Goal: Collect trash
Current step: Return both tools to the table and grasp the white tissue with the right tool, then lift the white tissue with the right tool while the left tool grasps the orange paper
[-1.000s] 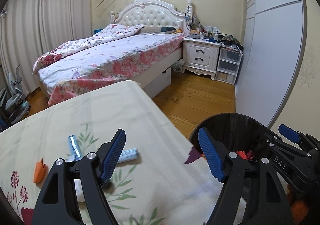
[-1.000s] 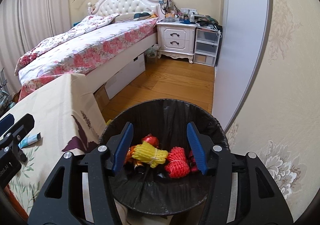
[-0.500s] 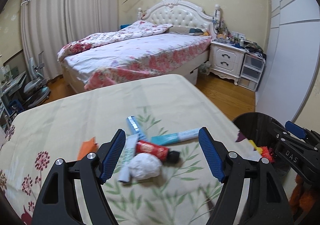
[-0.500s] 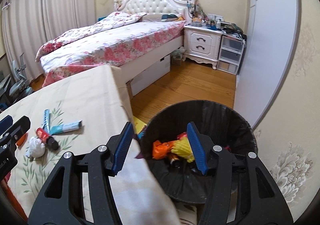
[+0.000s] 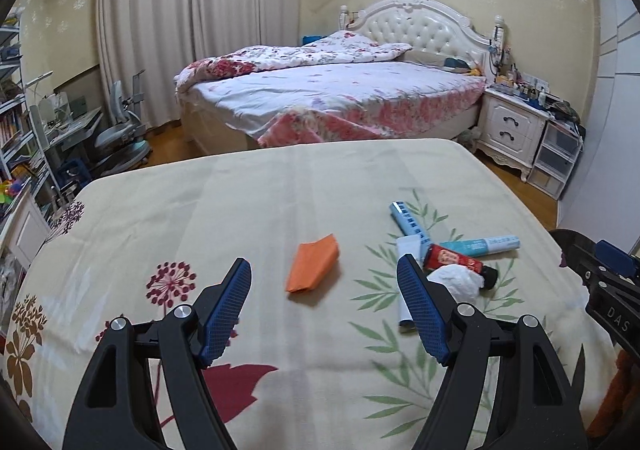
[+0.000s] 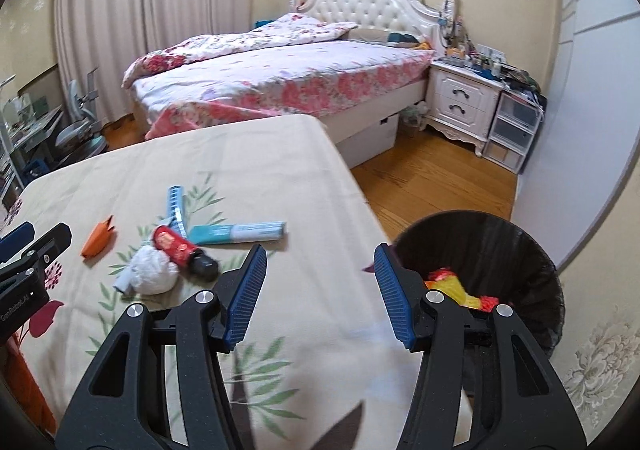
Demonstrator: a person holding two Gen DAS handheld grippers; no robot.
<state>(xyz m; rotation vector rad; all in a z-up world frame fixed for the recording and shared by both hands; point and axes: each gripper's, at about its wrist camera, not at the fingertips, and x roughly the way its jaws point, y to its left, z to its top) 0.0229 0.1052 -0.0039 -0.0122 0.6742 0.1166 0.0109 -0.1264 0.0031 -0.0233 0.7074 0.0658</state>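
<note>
Trash lies on the floral tablecloth (image 5: 240, 210): an orange folded paper (image 5: 314, 268), a white crumpled wad (image 5: 460, 280), a red and black tube (image 5: 460, 260), a teal and white tube (image 5: 484, 244), a blue and white tube (image 5: 410, 224) and a white tube (image 5: 406, 314). My left gripper (image 5: 324, 310) is open and empty, just short of the orange paper. My right gripper (image 6: 320, 294) is open and empty over the table's right edge. The black-lined bin (image 6: 484, 250) holds yellow and red trash (image 6: 452, 284). The same pile shows in the right wrist view: wad (image 6: 154, 276), red tube (image 6: 180, 248), teal tube (image 6: 240, 232), orange paper (image 6: 98, 238).
The bin stands on the wooden floor (image 6: 440, 178) beside the table, against a white wardrobe (image 6: 580, 110). A bed (image 5: 340, 98) and a white nightstand (image 5: 512, 130) are behind. A desk and chair (image 5: 116, 134) stand far left.
Both grippers have swung left, away from the bin and over the table. The trash pile has come into full view in front of the left gripper. Both stay open and empty.
</note>
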